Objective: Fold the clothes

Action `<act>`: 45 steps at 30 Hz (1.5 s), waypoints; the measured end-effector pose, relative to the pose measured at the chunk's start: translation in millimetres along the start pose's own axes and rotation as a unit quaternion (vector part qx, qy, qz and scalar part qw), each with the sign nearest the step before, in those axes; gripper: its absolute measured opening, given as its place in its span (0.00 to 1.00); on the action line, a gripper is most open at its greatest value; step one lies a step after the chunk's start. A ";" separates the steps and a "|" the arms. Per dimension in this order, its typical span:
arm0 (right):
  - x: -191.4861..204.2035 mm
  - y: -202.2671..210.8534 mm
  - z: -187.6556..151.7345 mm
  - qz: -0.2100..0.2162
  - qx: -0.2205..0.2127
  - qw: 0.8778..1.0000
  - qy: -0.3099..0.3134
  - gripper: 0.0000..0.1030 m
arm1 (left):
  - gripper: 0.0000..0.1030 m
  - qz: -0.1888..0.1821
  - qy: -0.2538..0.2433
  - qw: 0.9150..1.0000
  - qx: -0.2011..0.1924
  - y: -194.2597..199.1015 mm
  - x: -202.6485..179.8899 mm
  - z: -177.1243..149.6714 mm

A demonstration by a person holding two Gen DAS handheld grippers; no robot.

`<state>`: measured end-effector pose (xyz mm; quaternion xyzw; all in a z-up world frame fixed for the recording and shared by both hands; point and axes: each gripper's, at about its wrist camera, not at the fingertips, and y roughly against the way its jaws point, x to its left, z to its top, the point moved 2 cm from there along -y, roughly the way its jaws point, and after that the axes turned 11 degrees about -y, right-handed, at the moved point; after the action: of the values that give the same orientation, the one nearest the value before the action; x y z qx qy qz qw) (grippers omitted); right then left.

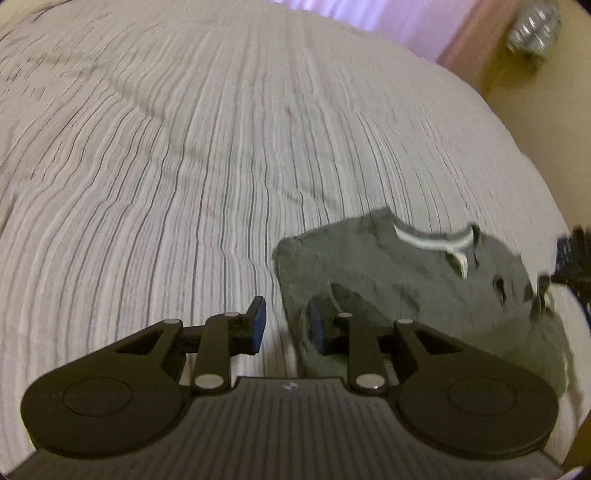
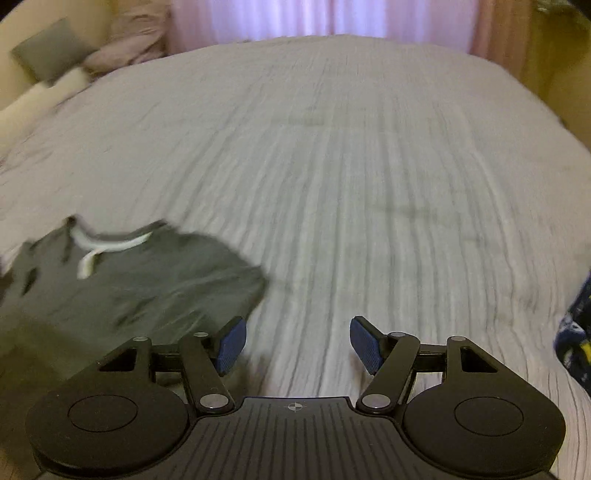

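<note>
A folded grey garment (image 1: 399, 273) with a white collar band (image 1: 432, 240) lies on the striped bedcover (image 1: 184, 166), right of centre in the left wrist view. My left gripper (image 1: 288, 323) is open just above the garment's near left edge, with nothing between its fingers. The same grey garment (image 2: 140, 280) shows at the left of the right wrist view. There my right gripper (image 2: 297, 341) stands wide open over bare bedcover (image 2: 351, 166), to the right of the garment and apart from it. Both views are blurred.
Pillows (image 2: 55, 74) and a bunched pinkish blanket (image 2: 129, 40) lie at the far left of the bed. A pink curtain (image 2: 314, 18) hangs behind. A dark blue patterned cloth (image 2: 576, 332) shows at the right edge. Wide bedcover extends ahead.
</note>
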<state>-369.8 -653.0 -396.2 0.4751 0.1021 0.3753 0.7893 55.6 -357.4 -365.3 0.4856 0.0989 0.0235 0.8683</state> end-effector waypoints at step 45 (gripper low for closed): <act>-13.0 -55.2 2.7 0.069 0.077 0.988 -0.117 0.02 | 0.18 -0.102 0.073 0.991 -0.040 -52.4 27.5 13.0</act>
<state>-350.1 -678.5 -442.9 0.5806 0.0049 0.3619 0.7293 82.2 -392.2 -407.2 0.4349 0.2096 -0.0257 0.8754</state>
